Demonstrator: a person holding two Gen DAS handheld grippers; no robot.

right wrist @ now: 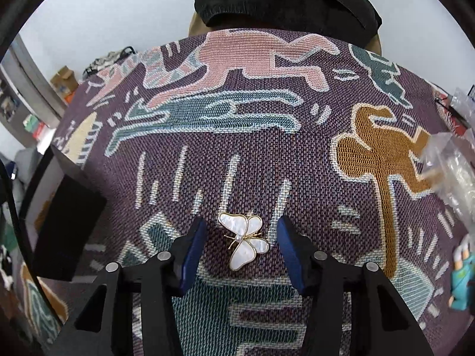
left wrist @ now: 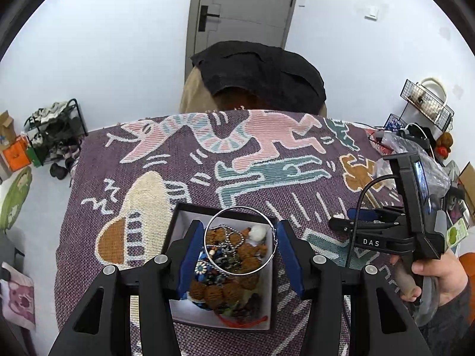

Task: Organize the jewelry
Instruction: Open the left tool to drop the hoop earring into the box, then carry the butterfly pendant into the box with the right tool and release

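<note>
In the left wrist view a black box [left wrist: 178,225] with a white lining holds a heap of jewelry [left wrist: 231,273]: brown carved beads, blue beads, a white bead. My left gripper [left wrist: 241,243] hovers over the box, jaws apart, with a large thin silver hoop [left wrist: 207,225] spanning between the blue pads and touching both. My right gripper [right wrist: 242,246] is open above the patterned cloth [right wrist: 267,160], and a white mother-of-pearl butterfly brooch [right wrist: 245,244] lies on the cloth between its fingers, touching neither. The right gripper also shows in the left wrist view [left wrist: 350,222].
The table is covered by a purple woven cloth [left wrist: 207,160] with pink, teal and brown figures. Clear plastic bags [right wrist: 457,172] lie at the right edge. The black box [right wrist: 59,225] sits left of the right gripper. A chair with black cloth [left wrist: 261,71] stands behind the table.
</note>
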